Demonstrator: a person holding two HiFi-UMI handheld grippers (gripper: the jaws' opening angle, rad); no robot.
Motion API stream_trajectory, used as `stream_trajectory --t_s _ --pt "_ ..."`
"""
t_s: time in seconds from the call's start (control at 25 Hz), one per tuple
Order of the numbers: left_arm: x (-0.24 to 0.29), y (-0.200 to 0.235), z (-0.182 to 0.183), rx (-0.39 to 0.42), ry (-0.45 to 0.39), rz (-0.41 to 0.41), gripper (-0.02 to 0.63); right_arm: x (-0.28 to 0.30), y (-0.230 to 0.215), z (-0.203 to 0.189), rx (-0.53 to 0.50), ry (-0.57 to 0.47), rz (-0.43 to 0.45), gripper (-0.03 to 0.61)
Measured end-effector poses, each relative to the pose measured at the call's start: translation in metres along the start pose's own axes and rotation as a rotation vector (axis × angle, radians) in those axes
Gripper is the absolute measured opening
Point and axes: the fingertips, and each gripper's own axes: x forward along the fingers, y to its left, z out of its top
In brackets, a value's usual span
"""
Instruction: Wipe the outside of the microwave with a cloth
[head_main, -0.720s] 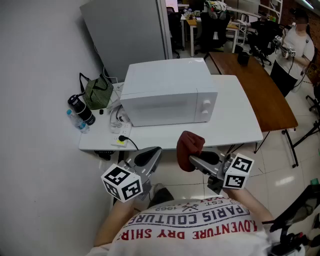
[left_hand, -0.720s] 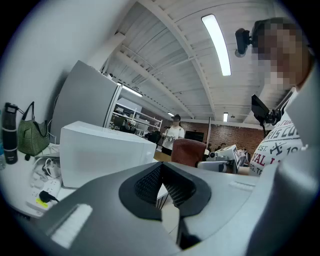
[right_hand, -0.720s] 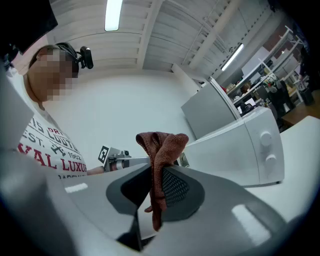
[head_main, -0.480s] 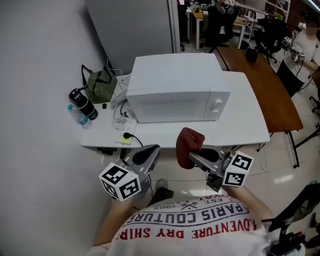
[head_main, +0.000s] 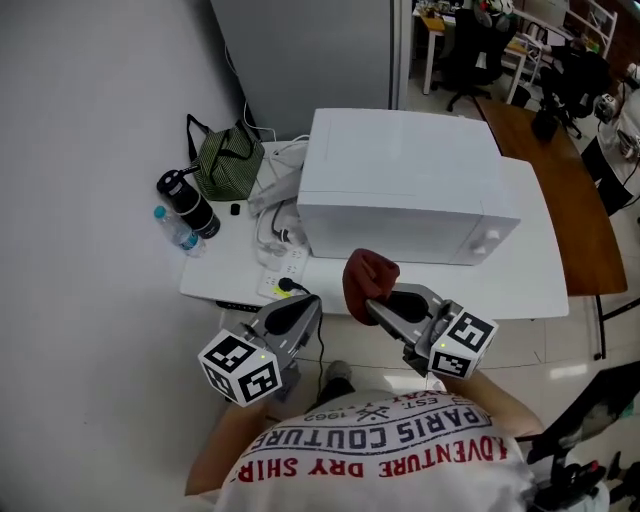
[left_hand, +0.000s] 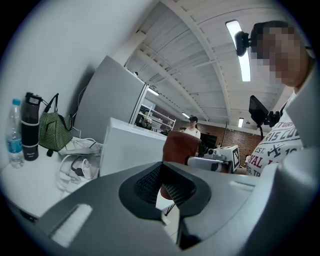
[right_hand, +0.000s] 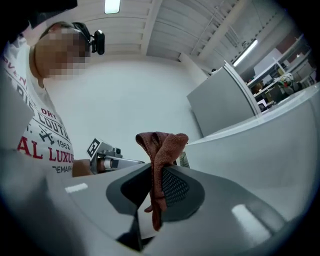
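Head view, near to far. At the bottom edge we see the person's printed shirt (head_main: 390, 455). Just beyond it the two tools are held side by side, each with its marker cube toward the wearer.

The left claw (head_main: 303, 305) is pressed together at the tips and carries nothing; in the left gripper view (left_hand: 161, 165) its two dark ribbed pads meet in a point.

The right claw (head_main: 376, 306) pinches a reddish-brown cloth (head_main: 368, 279). In the right gripper view (right_hand: 155, 172) the cloth (right_hand: 161, 145) stands up in a bunch above the pads, with a strip hanging down between them. The bunch lies over the front edge of the white table (head_main: 225, 275), before the lower left corner of the microwave (head_main: 405, 185). We cannot tell whether cloth and microwave touch.

The white microwave stands on the table, its door and knobs facing the wearer.

To its left we note:
- a tangle of white cables (head_main: 280, 235), just beside it
- a green striped bag (head_main: 228, 160)
- a black flask (head_main: 188, 202), lying beside a clear water bottle (head_main: 177, 229)

Behind stands a grey panel (head_main: 310, 60). To the right is a brown table (head_main: 565, 190).
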Motion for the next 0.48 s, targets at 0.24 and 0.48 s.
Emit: stream_trajectory --t_s 0.24,0.48 --pt "-0.007 0.043 0.01 -0.025 -0.007 0.028 0.006 0.072 -0.015 -0.008 -0.082 0.037 0.042 0.041" --pt "-0.022 0.081 0.002 -0.068 0.014 0.086 0.005 0.121 -0.039 -0.016 -0.136 0.067 0.014 0.041"
